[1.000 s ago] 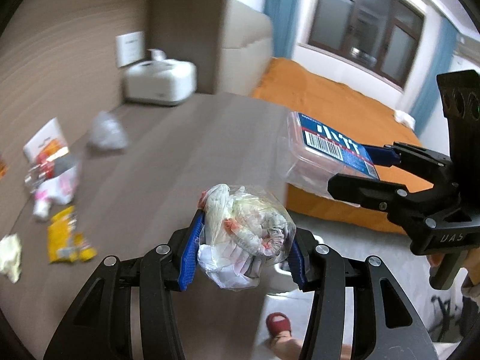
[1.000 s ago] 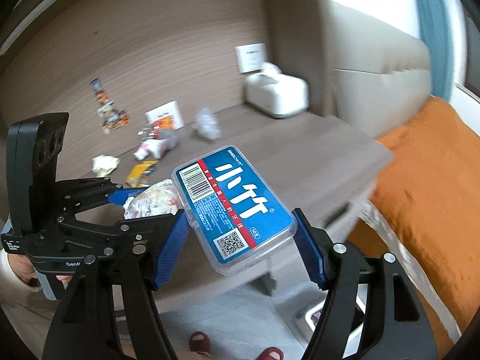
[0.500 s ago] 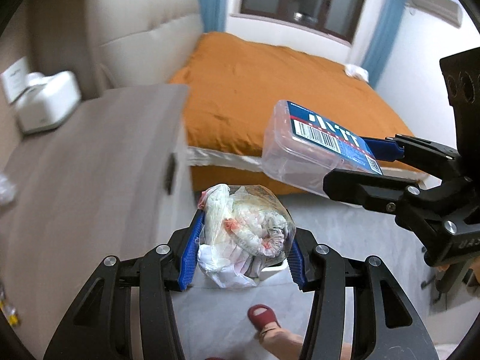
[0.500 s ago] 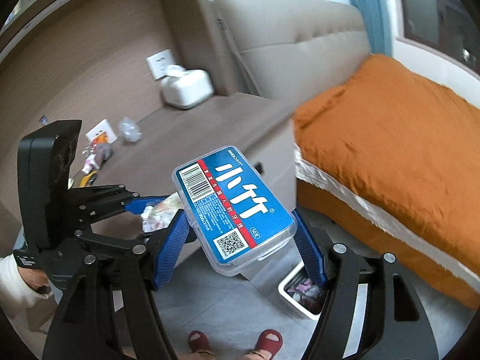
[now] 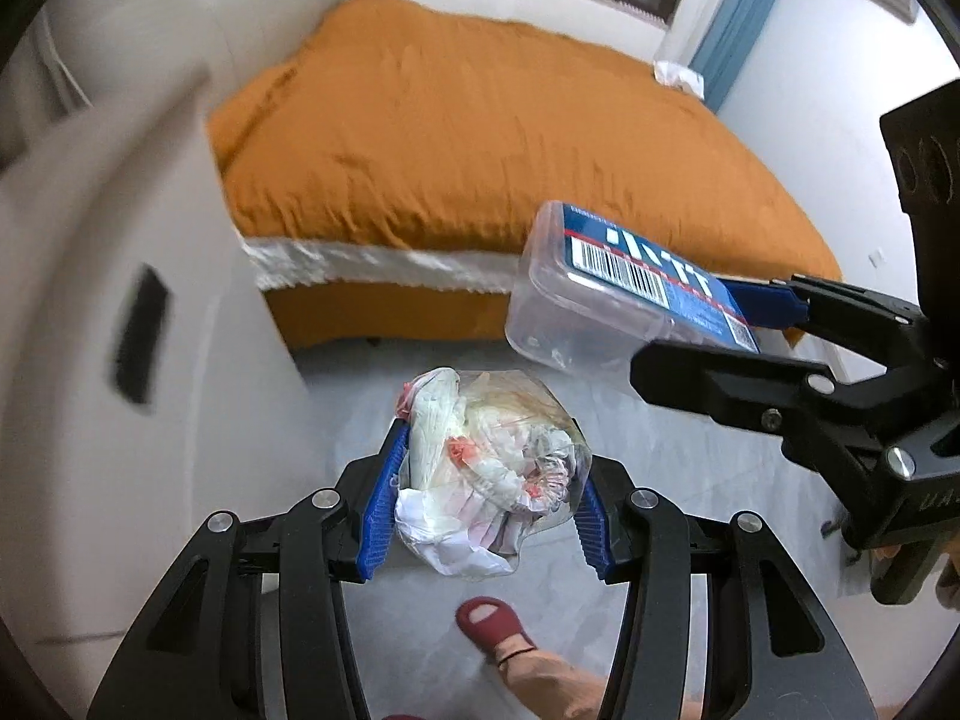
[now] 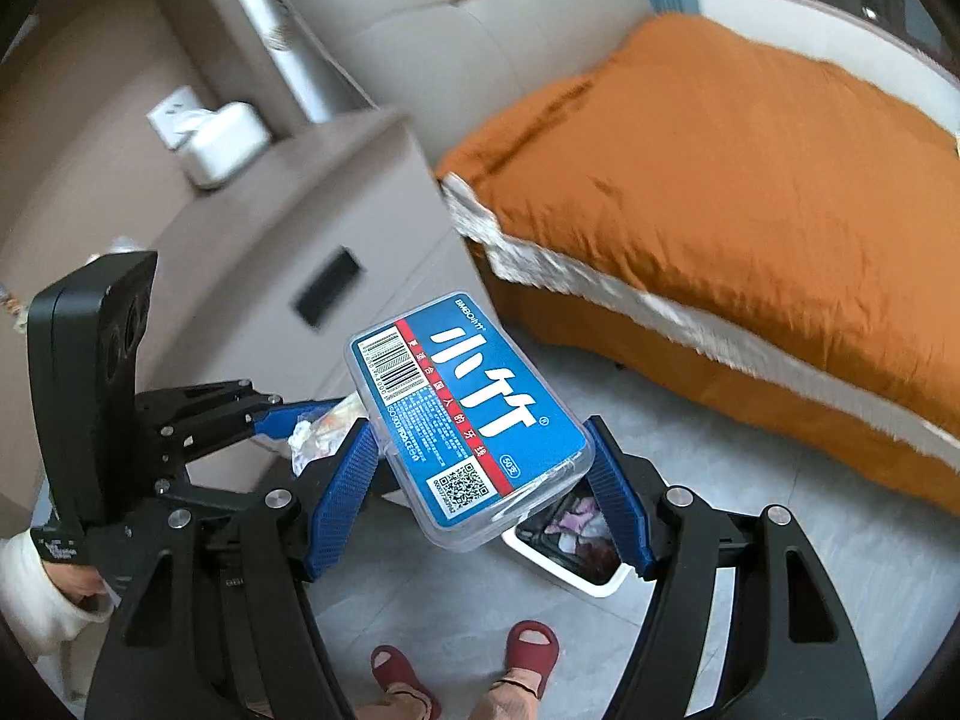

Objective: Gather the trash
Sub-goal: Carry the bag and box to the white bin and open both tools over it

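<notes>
My left gripper (image 5: 486, 498) is shut on a crumpled clear plastic bag of white and red scraps (image 5: 489, 468) and holds it above the grey floor. My right gripper (image 6: 480, 480) is shut on a clear plastic box with a blue label (image 6: 468, 420); the box also shows in the left wrist view (image 5: 624, 294), to the right of the bag. A white trash bin (image 6: 570, 546) with waste inside stands on the floor under the box, mostly hidden by it. The left gripper appears in the right wrist view (image 6: 288, 420) to the left.
A bed with an orange cover (image 5: 480, 120) fills the far side. A beige cabinet (image 6: 288, 252) with a white tissue box (image 6: 222, 141) stands at the left. The person's feet in red slippers (image 6: 534, 654) are on the floor below.
Both grippers have swung away from the cabinet top toward the floor by the bed, still holding the bag and the box. The trash bin now lies under the box.
</notes>
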Motion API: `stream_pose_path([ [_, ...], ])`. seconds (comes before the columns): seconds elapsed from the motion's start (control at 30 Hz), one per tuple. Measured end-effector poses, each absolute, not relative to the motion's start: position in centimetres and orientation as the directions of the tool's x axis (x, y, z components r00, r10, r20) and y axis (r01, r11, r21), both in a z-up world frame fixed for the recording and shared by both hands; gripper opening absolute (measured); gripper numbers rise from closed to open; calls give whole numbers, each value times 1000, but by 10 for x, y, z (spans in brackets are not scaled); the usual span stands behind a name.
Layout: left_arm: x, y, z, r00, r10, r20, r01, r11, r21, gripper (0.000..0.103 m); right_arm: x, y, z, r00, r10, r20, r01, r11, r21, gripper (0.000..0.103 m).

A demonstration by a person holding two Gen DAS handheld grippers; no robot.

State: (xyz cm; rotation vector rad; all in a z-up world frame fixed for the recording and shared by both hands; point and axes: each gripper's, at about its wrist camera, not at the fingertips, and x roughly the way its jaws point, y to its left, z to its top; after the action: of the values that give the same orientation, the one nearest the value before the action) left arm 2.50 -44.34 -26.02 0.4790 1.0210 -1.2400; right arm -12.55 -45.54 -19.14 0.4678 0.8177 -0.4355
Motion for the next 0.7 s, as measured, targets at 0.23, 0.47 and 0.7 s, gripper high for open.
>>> stream_pose_path([
  [0.23, 22, -476, -357, -84, -478, -874, 921, 297, -251, 49, -121, -496, -274, 560, -148, -816, 572, 781, 251, 70],
  [0.47, 26, -503, -437, -142, -429, -892, 914, 290, -285, 51, -111, -523, -353, 503, -111, -857, 588, 771, 245, 70],
  [0.7, 27, -517, -498, -165, -387, -907, 909, 297, -292, 98, -107, -539, -421, 428, -66, -901, 593, 773, 225, 98],
])
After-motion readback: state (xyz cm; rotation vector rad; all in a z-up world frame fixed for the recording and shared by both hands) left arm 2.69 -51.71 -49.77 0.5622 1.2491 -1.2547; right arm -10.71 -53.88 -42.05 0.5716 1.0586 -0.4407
